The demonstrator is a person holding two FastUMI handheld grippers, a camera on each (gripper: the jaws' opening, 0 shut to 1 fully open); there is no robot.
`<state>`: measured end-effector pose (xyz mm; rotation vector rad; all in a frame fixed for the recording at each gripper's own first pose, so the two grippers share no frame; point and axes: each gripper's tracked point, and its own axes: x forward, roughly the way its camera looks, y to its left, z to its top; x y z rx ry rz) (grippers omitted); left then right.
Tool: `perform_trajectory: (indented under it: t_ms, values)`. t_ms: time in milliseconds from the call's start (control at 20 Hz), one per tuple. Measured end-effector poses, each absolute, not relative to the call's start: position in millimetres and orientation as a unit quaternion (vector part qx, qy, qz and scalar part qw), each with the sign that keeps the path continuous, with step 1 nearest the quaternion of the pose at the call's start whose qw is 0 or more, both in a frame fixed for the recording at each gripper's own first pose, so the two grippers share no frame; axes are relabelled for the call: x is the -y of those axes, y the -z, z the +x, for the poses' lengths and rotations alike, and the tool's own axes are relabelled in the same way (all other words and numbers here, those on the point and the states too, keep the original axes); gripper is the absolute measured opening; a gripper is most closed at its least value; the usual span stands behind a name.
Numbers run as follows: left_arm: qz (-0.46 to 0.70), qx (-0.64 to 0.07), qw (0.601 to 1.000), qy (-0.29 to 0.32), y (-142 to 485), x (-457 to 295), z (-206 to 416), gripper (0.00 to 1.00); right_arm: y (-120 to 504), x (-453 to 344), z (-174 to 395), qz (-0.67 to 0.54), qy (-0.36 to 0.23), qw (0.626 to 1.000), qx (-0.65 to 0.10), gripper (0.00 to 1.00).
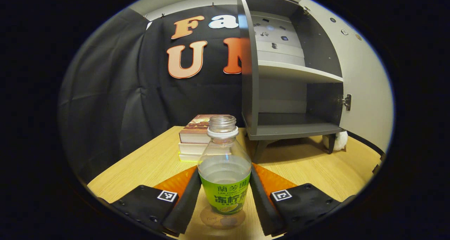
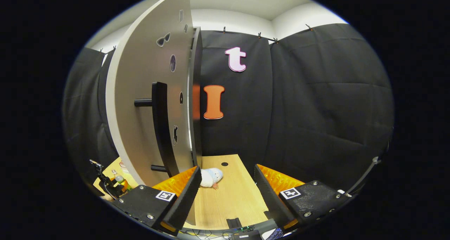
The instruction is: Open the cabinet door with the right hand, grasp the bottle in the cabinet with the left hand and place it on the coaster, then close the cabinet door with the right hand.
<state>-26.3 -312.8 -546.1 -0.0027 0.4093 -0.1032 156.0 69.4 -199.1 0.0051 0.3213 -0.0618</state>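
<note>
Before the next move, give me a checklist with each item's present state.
1. bottle upright on the coaster: ok.
2. left tongs clear of the bottle: not ok, the pads meet both its sides.
3. cabinet shelves free of the bottle: ok.
4. cabinet door shut: not ok, it stands wide open.
5. right tongs open and empty: ok.
6. right tongs at the door handle: not ok, the handle lies above and to their left.
</note>
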Motion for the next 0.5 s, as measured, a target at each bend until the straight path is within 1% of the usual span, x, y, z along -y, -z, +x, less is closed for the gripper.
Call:
perform_trajectory:
  t_ms: [200,350,450,500]
  values:
    - [0.017,-0.212,0.976,0.051,546.0,311.2,-31.0,0.82,199.5,-74.2,152.7,0.0,0.024,0.987,-0.16,0.93]
    - [0.035,-0.221,0.974,0.046,548.7,305.3,-30.7,0.88,198.9,-73.7,152.5,-0.003,0.025,0.987,-0.157,0.93]
    - [0.032,-0.22,0.974,0.047,544.4,303.5,-32.8,0.88,197.9,-73.9,152.4,-0.002,0.027,0.987,-0.157,0.93]
    - [0.031,-0.219,0.974,0.048,543.7,304.0,-35.0,0.88,198.1,-73.8,152.1,-0.002,0.028,0.987,-0.157,0.99]
